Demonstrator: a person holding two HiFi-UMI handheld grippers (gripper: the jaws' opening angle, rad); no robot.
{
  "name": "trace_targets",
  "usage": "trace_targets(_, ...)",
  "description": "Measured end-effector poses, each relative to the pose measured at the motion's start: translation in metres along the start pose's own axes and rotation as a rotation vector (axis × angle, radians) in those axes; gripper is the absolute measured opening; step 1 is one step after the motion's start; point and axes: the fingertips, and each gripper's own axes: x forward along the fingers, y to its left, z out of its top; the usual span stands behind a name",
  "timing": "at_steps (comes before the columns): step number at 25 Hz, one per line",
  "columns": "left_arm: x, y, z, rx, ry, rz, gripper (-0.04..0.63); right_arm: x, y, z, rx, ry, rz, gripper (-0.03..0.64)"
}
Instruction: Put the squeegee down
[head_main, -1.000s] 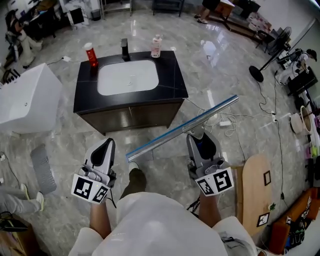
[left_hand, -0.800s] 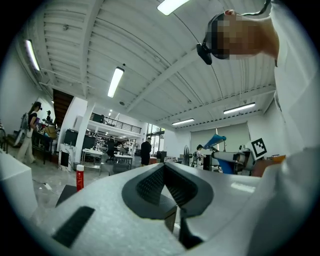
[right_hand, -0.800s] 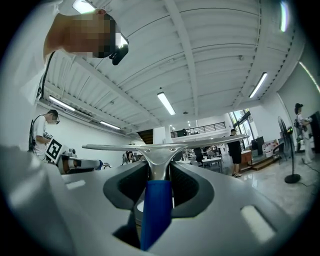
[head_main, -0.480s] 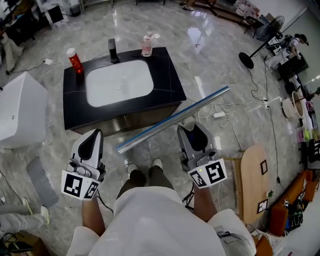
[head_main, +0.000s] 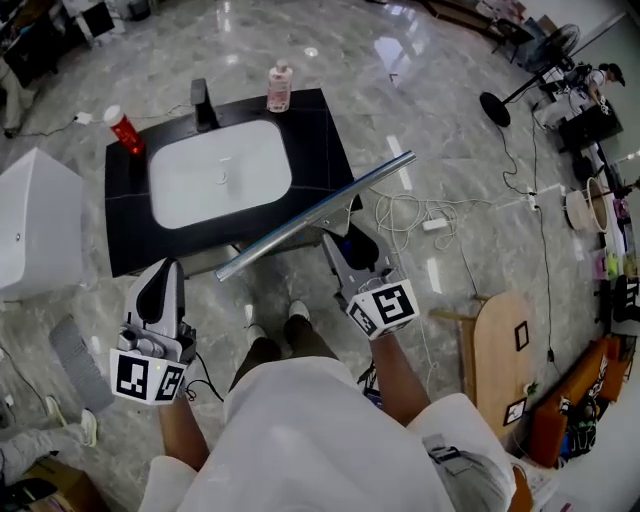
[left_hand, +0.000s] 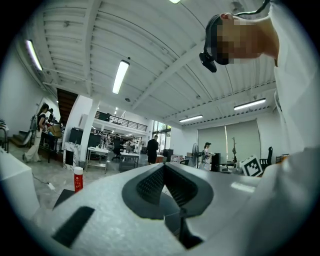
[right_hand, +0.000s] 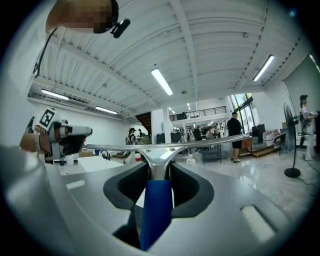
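At the near right corner of the black vanity counter (head_main: 325, 150), the squeegee (head_main: 315, 217) now hangs in the air with its metal blade slanting from near left to far right. Its far end reaches past the counter's right edge.

Change from a second ago: the blade was then over bare floor, short of the vanity; it now crosses above the counter's front corner. You have stepped closer, so the white basin (head_main: 220, 180) sits nearer to you in the head view. Your right gripper (head_main: 345, 238) has gone forward with the squeegee and now sits just beside the vanity front. Your left gripper (head_main: 160, 278) has drifted to the left and lies well apart from the tool. The grip itself looks unchanged.

Fingers, right gripper (right_hand: 159, 170): clenched on the squeegee's blue handle (right_hand: 156, 212), one pad on each side. The handle runs up between the pads to the metal neck, and the blade (right_hand: 200, 142) lies crosswise just beyond the tips.

Fingers, left gripper (left_hand: 164, 172): pressed together with nothing between them. They point level over the floor, toward the vanity's left end.

On the counter's far edge stand a red can (head_main: 123, 130), a black faucet (head_main: 200, 100) and a pink bottle (head_main: 279, 88). None touches the squeegee.
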Motion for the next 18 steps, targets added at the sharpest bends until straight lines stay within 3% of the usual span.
trace_targets(9, 0.032, 0.012, -0.01, -0.017, 0.034, 0.075, 0.002, 0.108, -0.117, -0.162, 0.0, 0.329, -0.077, 0.143)
trace_targets(18, 0.06, 0.012, -0.02, -0.027, 0.063, 0.067, 0.002, 0.164, -0.152, -0.243, 0.024, 0.544, -0.115, 0.143)
